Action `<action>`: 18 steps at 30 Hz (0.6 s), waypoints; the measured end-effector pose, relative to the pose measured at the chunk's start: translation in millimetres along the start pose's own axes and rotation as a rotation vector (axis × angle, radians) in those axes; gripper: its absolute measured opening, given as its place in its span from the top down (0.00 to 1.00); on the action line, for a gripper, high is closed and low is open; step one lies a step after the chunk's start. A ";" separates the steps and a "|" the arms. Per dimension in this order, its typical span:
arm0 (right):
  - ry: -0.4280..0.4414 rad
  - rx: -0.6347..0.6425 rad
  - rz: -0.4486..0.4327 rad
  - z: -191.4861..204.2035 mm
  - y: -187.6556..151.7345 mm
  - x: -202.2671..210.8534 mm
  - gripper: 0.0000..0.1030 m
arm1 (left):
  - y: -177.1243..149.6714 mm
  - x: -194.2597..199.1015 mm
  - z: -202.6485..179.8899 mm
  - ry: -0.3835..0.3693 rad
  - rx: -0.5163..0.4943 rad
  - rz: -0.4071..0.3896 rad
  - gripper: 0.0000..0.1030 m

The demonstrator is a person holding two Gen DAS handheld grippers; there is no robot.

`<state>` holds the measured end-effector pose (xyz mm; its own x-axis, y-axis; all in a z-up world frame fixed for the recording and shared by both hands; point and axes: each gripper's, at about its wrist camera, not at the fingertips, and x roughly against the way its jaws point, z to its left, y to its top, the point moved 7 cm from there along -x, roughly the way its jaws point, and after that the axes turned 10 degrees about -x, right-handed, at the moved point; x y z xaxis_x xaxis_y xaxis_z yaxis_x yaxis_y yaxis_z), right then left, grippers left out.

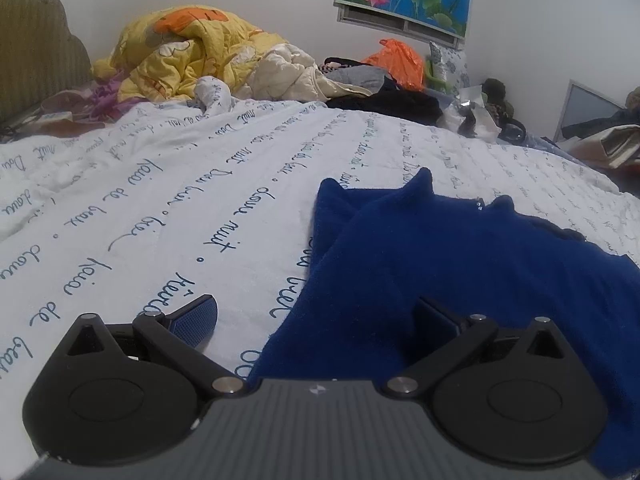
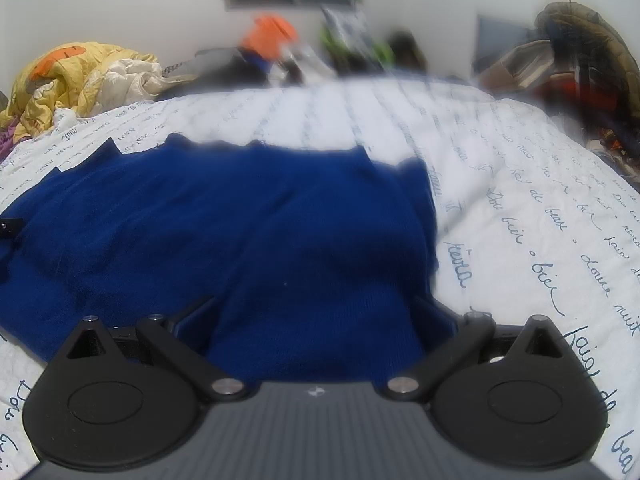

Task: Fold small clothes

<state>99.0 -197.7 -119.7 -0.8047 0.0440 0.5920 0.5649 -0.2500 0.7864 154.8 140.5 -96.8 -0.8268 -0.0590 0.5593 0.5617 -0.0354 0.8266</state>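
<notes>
A dark blue fleece garment lies spread on the white bedspread with blue script. My left gripper is open at the garment's near left edge: its left finger is over the bedspread, its right finger over the blue cloth. In the right wrist view the garment fills the middle. My right gripper is open over its near right part, both fingers wide apart above the cloth. The view is blurred.
A crumpled yellow quilt and cream bedding lie at the bed's far left. Dark clothes, an orange bag and clutter sit at the far edge. A brown coat pile stands at the right.
</notes>
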 end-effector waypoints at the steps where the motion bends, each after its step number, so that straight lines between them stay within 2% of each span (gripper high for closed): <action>1: 0.000 0.000 0.000 0.0 0.0 0.0 0.00 | 0.4 1.3 0.5 0.005 0.000 -0.007 0.00; 6: 0.002 -0.002 -0.002 -0.1 0.2 0.2 0.00 | 7.0 5.8 4.6 0.008 -0.004 -0.033 0.04; 10: -0.001 -0.027 -0.048 -1.0 4.6 6.0 0.00 | 37.5 2.0 -3.7 0.040 -0.118 -0.074 0.09; 14: 0.045 -0.045 -0.062 5.6 11.1 12.1 0.00 | 77.8 -20.7 -29.0 -0.087 -0.243 -0.082 0.09; 16: 0.068 -0.052 -0.067 9.8 13.4 14.9 0.00 | 92.1 -38.9 -43.2 -0.180 -0.295 -0.057 0.10; 18: 0.076 -0.045 -0.061 14.1 15.7 14.0 0.00 | 98.9 -58.2 -55.8 -0.233 -0.346 -0.021 0.14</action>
<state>99.2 -187.3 -96.5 -0.8500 -0.0127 0.5267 0.5069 -0.2921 0.8110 260.0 84.8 -51.1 -0.8002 0.1709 0.5748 0.4886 -0.3699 0.7902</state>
